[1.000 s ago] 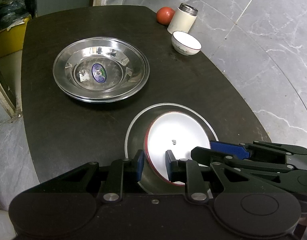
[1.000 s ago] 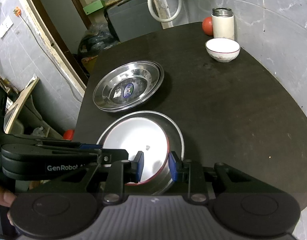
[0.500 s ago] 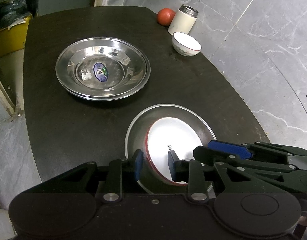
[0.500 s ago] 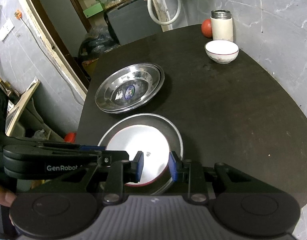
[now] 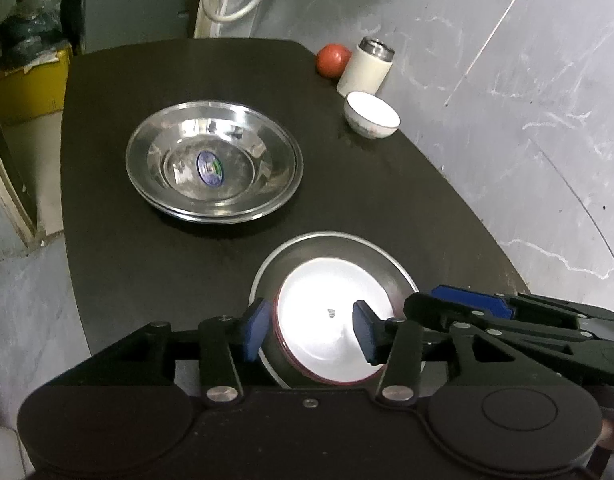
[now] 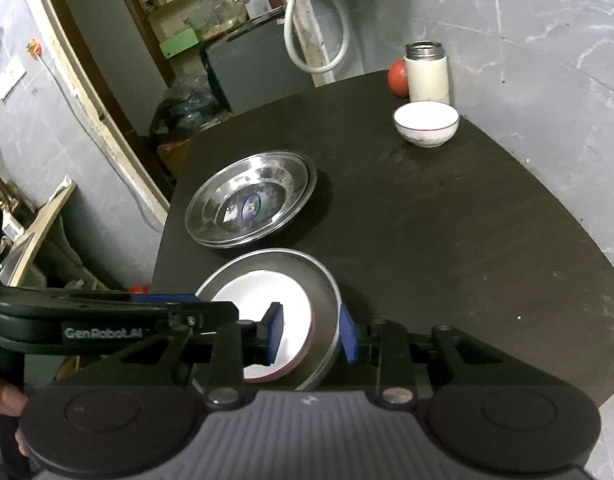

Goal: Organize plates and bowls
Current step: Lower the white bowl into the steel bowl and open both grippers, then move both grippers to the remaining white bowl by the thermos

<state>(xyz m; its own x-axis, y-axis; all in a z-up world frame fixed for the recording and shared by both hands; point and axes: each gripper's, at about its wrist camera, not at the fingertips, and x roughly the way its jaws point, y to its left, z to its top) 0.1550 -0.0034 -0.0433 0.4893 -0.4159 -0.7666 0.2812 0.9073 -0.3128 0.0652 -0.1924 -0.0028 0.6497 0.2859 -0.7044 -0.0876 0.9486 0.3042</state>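
On the dark round surface (image 5: 119,264), a stack of shiny steel bowls (image 5: 214,160) is seen at the left. Nearer, a white red-rimmed plate (image 5: 331,316) lies in a steel dish (image 5: 327,242). The rims are straddled by the left gripper (image 5: 311,330) and right gripper (image 6: 310,334), jaws apart. A small white bowl (image 5: 372,115) sits far right.

A dark table (image 6: 427,220) stands on grey marbled floor (image 6: 547,20) near cluttered shelves (image 6: 211,4).
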